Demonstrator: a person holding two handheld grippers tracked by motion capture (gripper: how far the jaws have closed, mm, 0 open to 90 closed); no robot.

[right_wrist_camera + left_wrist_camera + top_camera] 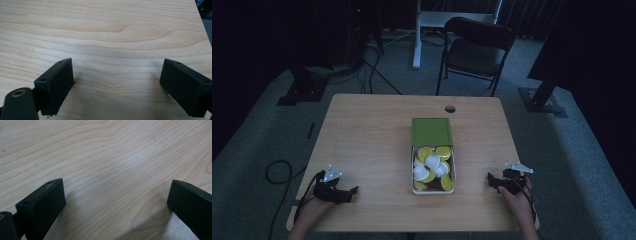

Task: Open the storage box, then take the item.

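Risk we see: both tools, left tool (353, 190) and right tool (489, 180), sit wide open and empty on the table (367, 140), well apart from the one tray (454, 172) at centre with its green lid (431, 131) slid far, so a careless reach could scatter roughly nine yellow and white caps (432, 161).

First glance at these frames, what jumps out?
The box in the middle of the wooden table draws the eye: its green lid is slid back, showing yellow and white capsules heaped inside. Next come the two grippers resting near the table's front edge, the left gripper at the left corner and the right gripper at the right, both open over bare wood. A dark folding chair stands behind the table.
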